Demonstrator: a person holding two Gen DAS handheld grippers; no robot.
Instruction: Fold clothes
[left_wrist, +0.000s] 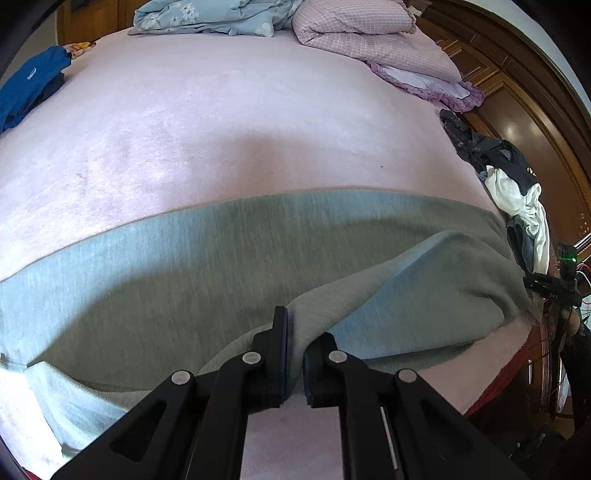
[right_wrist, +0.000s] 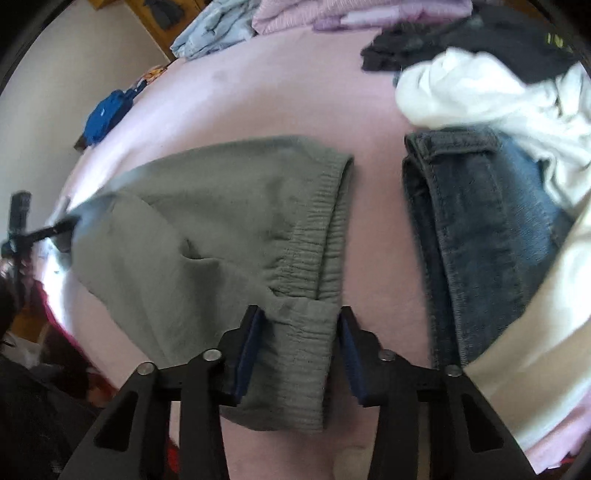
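Grey-green sweatpants (left_wrist: 221, 258) lie spread across the pink bed sheet (left_wrist: 221, 110). In the left wrist view my left gripper (left_wrist: 301, 332) is shut on a raised fold of the pants' near edge, and the cloth is pulled up into a ridge toward the right. In the right wrist view the ribbed waistband (right_wrist: 314, 236) is at the right end of the pants. Its folded near corner sits between the blue pads of my right gripper (right_wrist: 300, 314), whose jaws stand apart beside the cloth without squeezing it. The left gripper (right_wrist: 55, 229) shows small at the far left end of the pants.
Folded blue jeans (right_wrist: 480, 240) lie right of the waistband, with a white garment (right_wrist: 480, 92) and dark clothes (right_wrist: 424, 48) behind them. A blue garment (left_wrist: 29, 88) lies far left. Light blue (left_wrist: 207, 18) and pink checked bedding (left_wrist: 369, 33) are piled at the head. Wooden furniture (left_wrist: 517, 110) borders the right.
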